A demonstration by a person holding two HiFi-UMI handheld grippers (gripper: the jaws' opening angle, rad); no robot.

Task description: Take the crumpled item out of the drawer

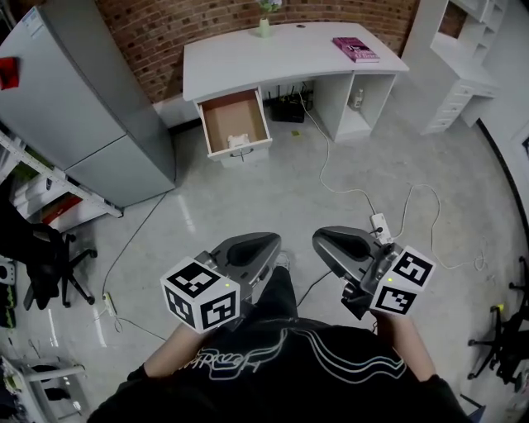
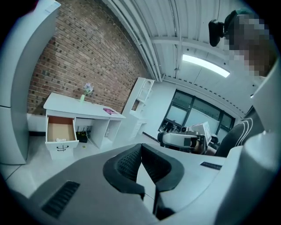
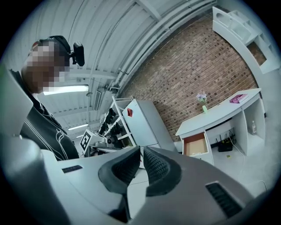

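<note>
A white desk (image 1: 281,58) stands far ahead against the brick wall. Its drawer (image 1: 235,120) is pulled open, and a small white crumpled item (image 1: 238,140) lies at the drawer's front. The left gripper view also shows the drawer (image 2: 60,132) with the crumpled item (image 2: 61,139); in the right gripper view the drawer (image 3: 195,146) is small and distant. I hold both grippers close to my body, well short of the desk. My left gripper (image 1: 254,241) (image 2: 140,147) is shut and empty. My right gripper (image 1: 337,240) (image 3: 141,151) is shut too, holding nothing.
A tall grey cabinet (image 1: 78,107) stands left of the desk. White shelves (image 1: 463,74) stand at the right. A pink book (image 1: 355,49) and a small vase (image 1: 264,25) are on the desk. Cables and a power strip (image 1: 381,223) lie on the floor; black chairs (image 1: 50,264) are at both sides.
</note>
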